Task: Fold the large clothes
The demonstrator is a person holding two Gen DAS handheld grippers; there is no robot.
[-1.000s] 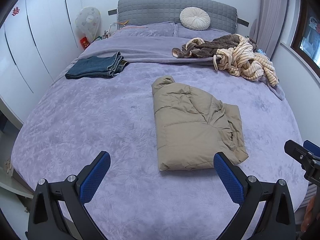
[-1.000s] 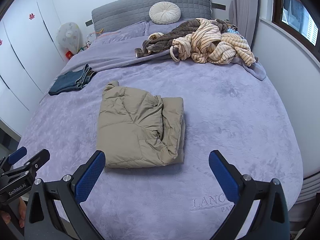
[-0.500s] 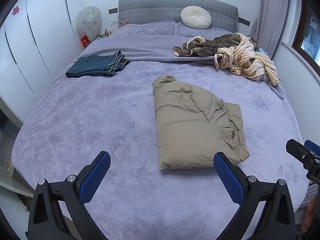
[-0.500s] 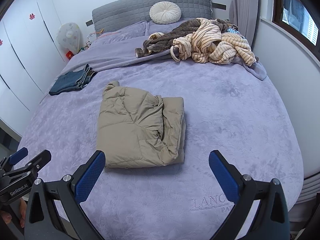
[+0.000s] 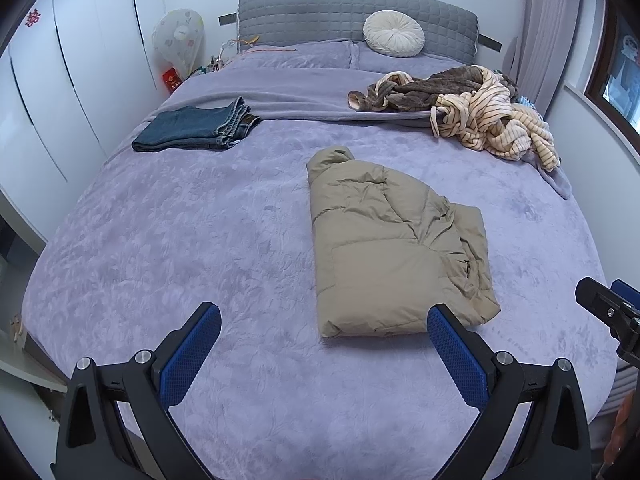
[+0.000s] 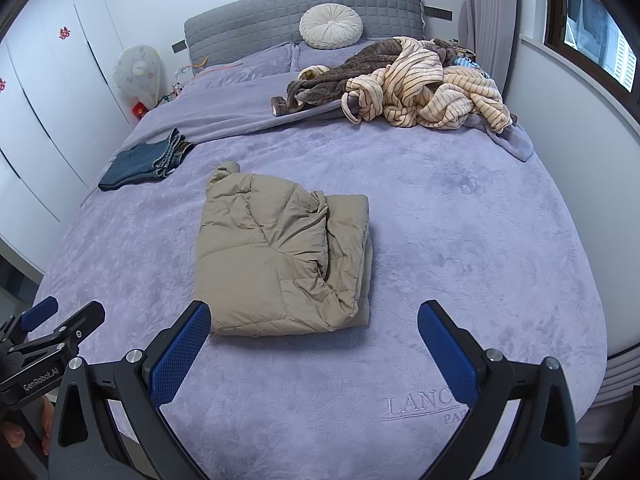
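the left tongs (image 5: 324, 320) are hanging above the near end of the bed (image 5: 160, 240), spread wide, with nothing between the blue pads (image 5: 188, 354) and nothing touching them. the right tongs (image 6: 314, 318) are hovering over the same end of the bed, just as wide apart and likewise gripping nothing. in the left view the tip of the right tongs is showing at the right edge; in the right view the tip of the left tongs is showing at the lower left, so the two are sitting side by side, apart from each other.

the tan puffer jacket (image 5: 392, 248) is lying folded into a thick rectangle on the purple bedcover, around the middle of the bed, just beyond the tips of both tongs and not touching either. its collar end is pointing toward the headboard (image 5: 352, 12), and a loose fold is bunching along its right side.

farther back on the left, a folded pair of jeans (image 5: 196, 128) is resting flat. on the right, near the pillows, a heap of unfolded clothes (image 6: 408, 80) is lying tangled, a brown piece mixed with cream striped ones. a round cream cushion (image 6: 331, 26) is leaning against the headboard.
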